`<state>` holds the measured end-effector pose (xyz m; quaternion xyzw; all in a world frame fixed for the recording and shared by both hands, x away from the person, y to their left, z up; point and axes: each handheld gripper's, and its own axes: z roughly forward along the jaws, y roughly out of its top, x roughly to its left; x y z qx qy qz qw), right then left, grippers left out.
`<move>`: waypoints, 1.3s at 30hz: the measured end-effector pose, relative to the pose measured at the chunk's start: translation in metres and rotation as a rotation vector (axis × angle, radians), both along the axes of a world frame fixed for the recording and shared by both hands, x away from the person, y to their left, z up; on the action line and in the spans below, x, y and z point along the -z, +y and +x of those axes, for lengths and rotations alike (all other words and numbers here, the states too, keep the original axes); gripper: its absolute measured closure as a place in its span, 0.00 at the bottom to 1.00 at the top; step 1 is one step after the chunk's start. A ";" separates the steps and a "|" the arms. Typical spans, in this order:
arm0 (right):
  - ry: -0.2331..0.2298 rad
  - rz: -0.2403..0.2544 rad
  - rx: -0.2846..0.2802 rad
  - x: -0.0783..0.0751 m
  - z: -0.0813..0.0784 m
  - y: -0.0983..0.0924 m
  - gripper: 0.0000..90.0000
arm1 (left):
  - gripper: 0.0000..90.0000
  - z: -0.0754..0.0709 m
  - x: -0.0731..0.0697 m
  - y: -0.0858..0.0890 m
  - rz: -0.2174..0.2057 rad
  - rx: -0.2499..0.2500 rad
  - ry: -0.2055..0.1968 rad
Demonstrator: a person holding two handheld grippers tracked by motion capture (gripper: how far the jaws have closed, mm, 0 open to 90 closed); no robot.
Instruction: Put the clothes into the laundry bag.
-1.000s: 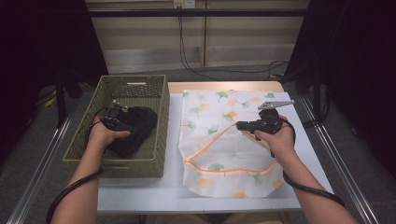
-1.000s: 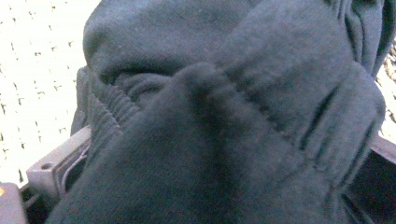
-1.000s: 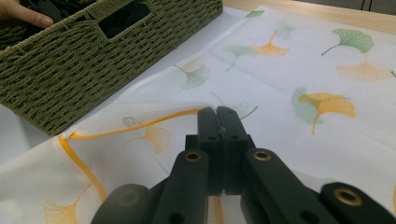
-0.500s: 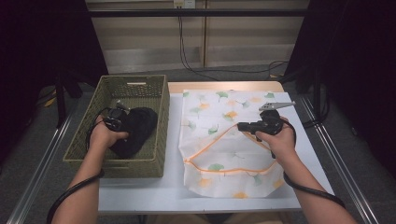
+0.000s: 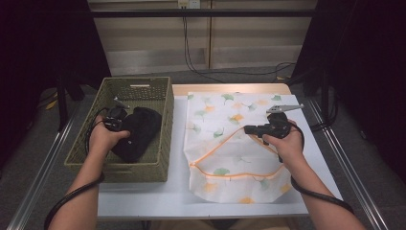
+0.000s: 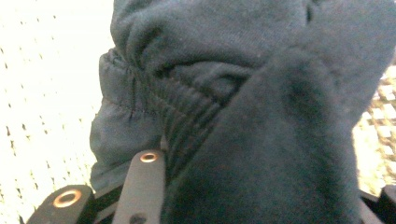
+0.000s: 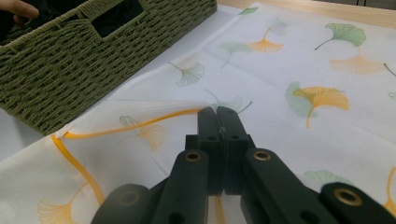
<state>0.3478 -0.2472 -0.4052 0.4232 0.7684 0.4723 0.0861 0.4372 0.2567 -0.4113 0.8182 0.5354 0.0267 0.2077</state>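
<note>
A dark fleece garment (image 5: 141, 132) lies bunched in the green woven basket (image 5: 139, 86) at the left. My left gripper (image 5: 126, 127) reaches into the basket, and its jaws have just been closing on the garment. Up close, the dark fabric (image 6: 261, 70) fills the gap between the jaws of the left gripper (image 6: 261, 196). A white bag with a ginkgo-leaf print (image 5: 225, 110) lies flat on the table. My right gripper (image 5: 248, 128) is shut on the bag's orange-trimmed rim and holds the mouth raised. In the right gripper view, the right gripper (image 7: 217, 114) pinches that rim over the bag (image 7: 303, 60).
The basket (image 7: 70, 70) stands just left of the bag, its side close to the bag's mouth. Metal rails (image 5: 349, 163) run along both sides of the white table. Cables (image 5: 191, 52) hang behind the table's far edge.
My left gripper's jaws have come together on the dark garment, and the hand has risen a little with it. The right gripper has stayed in place on the bag's rim.
</note>
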 end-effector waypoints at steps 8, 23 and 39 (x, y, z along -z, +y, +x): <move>-0.004 0.005 0.004 0.000 -0.001 -0.001 1.00 | 0.70 -0.001 -0.026 -0.001 -0.049 0.004 -0.020; -0.008 0.007 0.005 0.000 -0.001 -0.002 1.00 | 0.70 -0.003 -0.071 0.013 -0.079 -0.012 -0.033; -0.002 0.001 0.005 0.000 0.000 0.002 1.00 | 0.71 -0.006 -0.112 -0.003 -0.111 0.060 -0.034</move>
